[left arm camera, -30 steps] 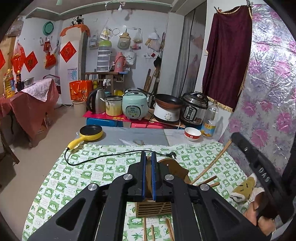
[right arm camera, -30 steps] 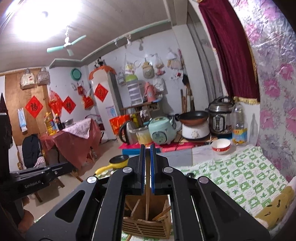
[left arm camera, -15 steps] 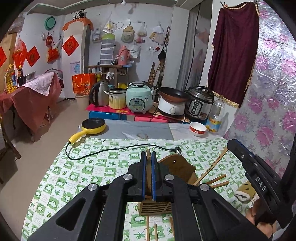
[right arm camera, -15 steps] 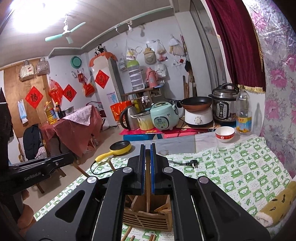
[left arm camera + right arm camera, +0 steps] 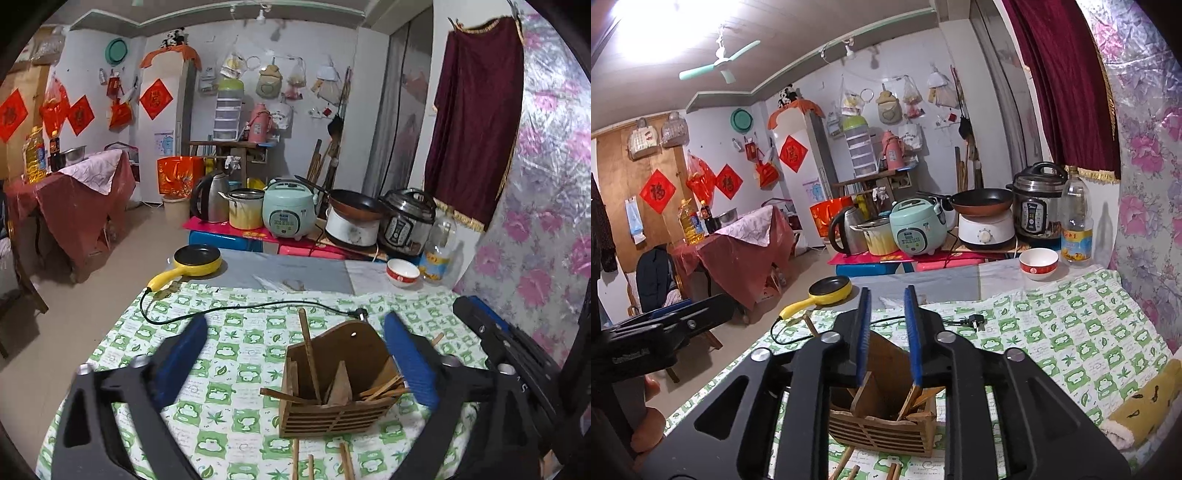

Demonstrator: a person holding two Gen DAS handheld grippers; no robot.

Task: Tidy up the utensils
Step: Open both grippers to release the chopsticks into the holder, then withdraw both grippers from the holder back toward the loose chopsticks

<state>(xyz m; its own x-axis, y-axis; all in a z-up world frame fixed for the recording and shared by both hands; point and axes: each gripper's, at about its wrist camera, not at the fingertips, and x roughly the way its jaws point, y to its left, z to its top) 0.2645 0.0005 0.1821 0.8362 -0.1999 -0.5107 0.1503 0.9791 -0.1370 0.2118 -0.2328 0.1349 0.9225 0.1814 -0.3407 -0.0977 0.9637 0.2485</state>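
Green checked cloth [image 5: 236,354] is spread on the table. On it a wooden holder [image 5: 334,402] with chopsticks [image 5: 309,354] is seen. Both the left gripper [image 5: 295,354] and right gripper [image 5: 886,332] are held apart, empty.

Both fisheye views look forward along their own fingers, tilted down over the table [image 5: 236,373] toward the far wall of appliances. The left wrist view sits close above the wooden utensil holder [image 5: 334,402], between the blue pads of the left hand-held gripper [image 5: 295,365], and catches the right hand-held gripper at its right edge. The right wrist view looks down into the same holder [image 5: 886,424] from just behind the right hand-held gripper [image 5: 886,332]. Both share the holder, the yellow pan [image 5: 197,260] [image 5: 829,290] and the rice cooker [image 5: 290,214] [image 5: 918,227].
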